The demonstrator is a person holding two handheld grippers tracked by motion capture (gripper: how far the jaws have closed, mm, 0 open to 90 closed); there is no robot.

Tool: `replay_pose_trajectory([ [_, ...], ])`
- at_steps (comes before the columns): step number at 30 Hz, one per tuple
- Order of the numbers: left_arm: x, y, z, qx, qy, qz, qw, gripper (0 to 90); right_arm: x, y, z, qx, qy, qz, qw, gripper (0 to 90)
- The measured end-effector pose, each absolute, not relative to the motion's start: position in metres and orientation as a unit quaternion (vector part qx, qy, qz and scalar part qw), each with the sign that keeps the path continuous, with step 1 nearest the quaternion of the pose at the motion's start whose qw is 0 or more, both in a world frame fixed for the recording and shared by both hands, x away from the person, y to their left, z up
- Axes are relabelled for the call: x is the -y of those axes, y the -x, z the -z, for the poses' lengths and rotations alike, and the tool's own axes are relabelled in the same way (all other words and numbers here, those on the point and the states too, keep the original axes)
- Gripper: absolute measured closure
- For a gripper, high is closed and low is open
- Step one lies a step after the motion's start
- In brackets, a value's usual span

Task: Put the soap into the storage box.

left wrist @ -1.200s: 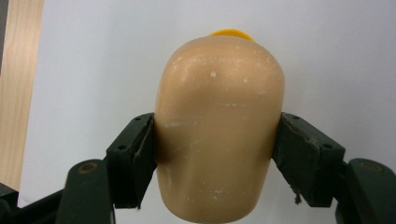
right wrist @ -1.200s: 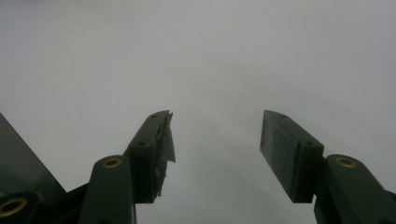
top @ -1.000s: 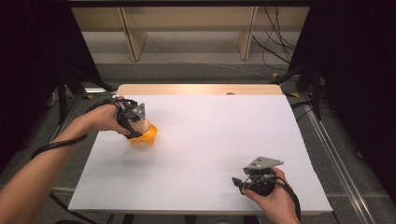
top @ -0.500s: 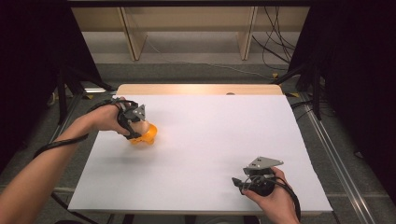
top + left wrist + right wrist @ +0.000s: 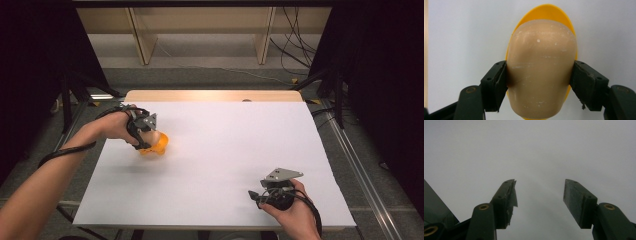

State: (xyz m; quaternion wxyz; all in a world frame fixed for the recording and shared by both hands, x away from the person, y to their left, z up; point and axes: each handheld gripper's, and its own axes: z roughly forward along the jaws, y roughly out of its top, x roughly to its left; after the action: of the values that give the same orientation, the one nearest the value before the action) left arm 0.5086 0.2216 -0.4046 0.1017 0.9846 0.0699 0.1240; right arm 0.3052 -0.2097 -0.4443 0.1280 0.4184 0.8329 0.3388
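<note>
- High view: my left gripper (image 5: 150,136) sits at the left side of the white table (image 5: 225,150), on a beige rounded piece (image 5: 151,136) that rests over an orange dish-shaped piece (image 5: 159,146). Set against the pictures of a second ago, the pair lies at the same spot and the left hand has hardly shifted. I judge the grasp is settled and no lift has started.
- High view, right side: my right gripper (image 5: 260,195) rests near the front right edge of the table, well apart from the orange piece, with its grey plate up. No change from a second ago; I judge it idle for this step.
- Left gripper view: both black jaws press the flanks of the beige rounded piece (image 5: 541,72), one on each side, in contact. The orange dish-shaped piece (image 5: 549,12) shows behind it as a rim at the top and along the sides; the beige piece is nested in or over it, and I cannot tell whether the two are joined.
- Right gripper view: the jaws stand wide apart with nothing between them, bare white table (image 5: 536,150) ahead. A torn scrap of pad lining (image 5: 513,195) hangs from the left-hand jaw.
- Judgement: the next move is probably to lift or separate the beige piece; if the orange piece clings, it may come up too.
</note>
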Motion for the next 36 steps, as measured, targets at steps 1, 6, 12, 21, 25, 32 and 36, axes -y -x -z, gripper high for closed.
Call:
replay_pose_trajectory([
  [1, -0.221, -0.509, 0.405, -0.069, -0.985, -0.124, 0.1, 31.7, 0.21, -0.305, 0.444, -0.833, -0.418, -0.339, 0.128, 43.6],
  [6, -0.22, -0.51, 0.405, -0.067, -0.986, -0.122, 0.095, 31.7, 0.21, -0.306, 0.445, -0.835, -0.412, -0.339, 0.133, 43.6],
  [12, -0.218, -0.512, 0.405, -0.073, -0.987, -0.113, 0.092, 31.6, 0.21, -0.305, 0.444, -0.833, -0.418, -0.339, 0.128, 43.6],
  [21, -0.217, -0.513, 0.393, -0.083, -0.984, -0.117, 0.103, 37.1, 0.21, -0.306, 0.445, -0.836, -0.413, -0.338, 0.13, 43.6],
  [25, -0.218, -0.512, 0.39, -0.09, -0.983, -0.114, 0.116, 37.0, 0.21, -0.305, 0.444, -0.835, -0.416, -0.337, 0.128, 43.5],
  [32, -0.226, -0.504, 0.384, -0.124, -0.975, -0.115, 0.143, 38.3, 0.21, -0.305, 0.444, -0.833, -0.418, -0.339, 0.127, 43.5],
  [36, -0.23, -0.496, 0.378, -0.146, -0.967, -0.128, 0.165, 38.7, 0.211, -0.306, 0.445, -0.835, -0.412, -0.339, 0.134, 43.6],
])
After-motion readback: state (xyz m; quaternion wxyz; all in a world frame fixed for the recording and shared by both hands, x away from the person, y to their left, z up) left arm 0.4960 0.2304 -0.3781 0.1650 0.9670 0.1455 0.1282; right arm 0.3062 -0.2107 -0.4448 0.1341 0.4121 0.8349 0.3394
